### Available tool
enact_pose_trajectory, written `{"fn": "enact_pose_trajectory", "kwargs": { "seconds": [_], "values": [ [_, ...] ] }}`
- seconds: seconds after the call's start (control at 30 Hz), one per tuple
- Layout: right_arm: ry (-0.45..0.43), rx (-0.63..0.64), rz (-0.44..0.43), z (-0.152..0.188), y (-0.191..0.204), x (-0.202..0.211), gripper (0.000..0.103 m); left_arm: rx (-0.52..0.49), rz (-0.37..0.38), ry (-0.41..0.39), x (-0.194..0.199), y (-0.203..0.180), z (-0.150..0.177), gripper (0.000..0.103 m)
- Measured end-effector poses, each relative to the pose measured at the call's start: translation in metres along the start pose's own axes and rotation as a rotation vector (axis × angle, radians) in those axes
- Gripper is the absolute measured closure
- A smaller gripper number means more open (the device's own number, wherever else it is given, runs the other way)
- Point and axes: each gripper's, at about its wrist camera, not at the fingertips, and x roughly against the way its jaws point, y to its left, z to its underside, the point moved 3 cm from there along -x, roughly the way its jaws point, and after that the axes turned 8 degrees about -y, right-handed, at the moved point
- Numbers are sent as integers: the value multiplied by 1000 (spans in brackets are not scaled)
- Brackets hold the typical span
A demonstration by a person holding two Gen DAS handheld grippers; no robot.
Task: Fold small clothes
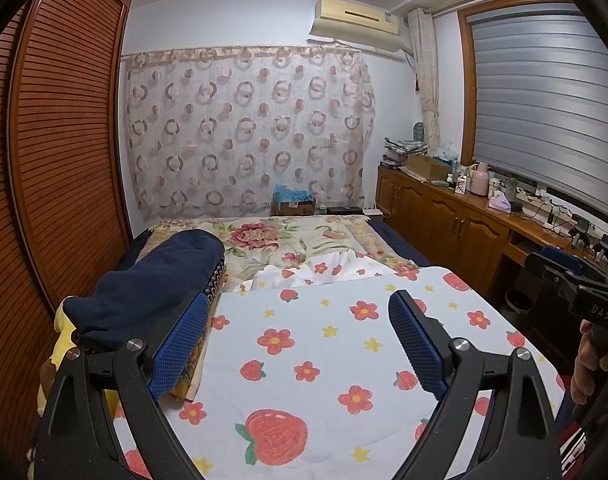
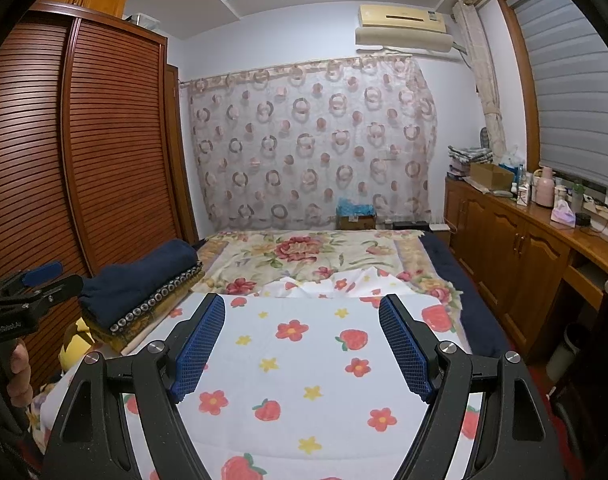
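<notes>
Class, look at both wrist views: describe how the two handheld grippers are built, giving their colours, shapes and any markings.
The left gripper and right gripper look alike: black angular linkage arms with silver pivot bolts, each with two fingers faced with blue, mesh-textured pads. Seen from the other side, each black body sits on a black handle. The right one bears pale lettering reading "DAS"; the left one's small white lettering is too small to read.

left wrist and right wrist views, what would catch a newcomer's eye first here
The white cloth with red flowers and strawberries spread flat across the near end of the bed, under the open left gripper and open right gripper. Next, the circle-patterned curtain on the far wall and the dark blue bundle at the bed's left edge.
</notes>
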Motion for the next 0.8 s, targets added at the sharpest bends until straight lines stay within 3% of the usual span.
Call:
{"fn": "enact_pose_trajectory", "kwargs": {
  "seconds": [0.8],
  "values": [
    [-5,7,-7,2,-6,-3,22,0,-1,0,1,0,0,11]
  ]
}}
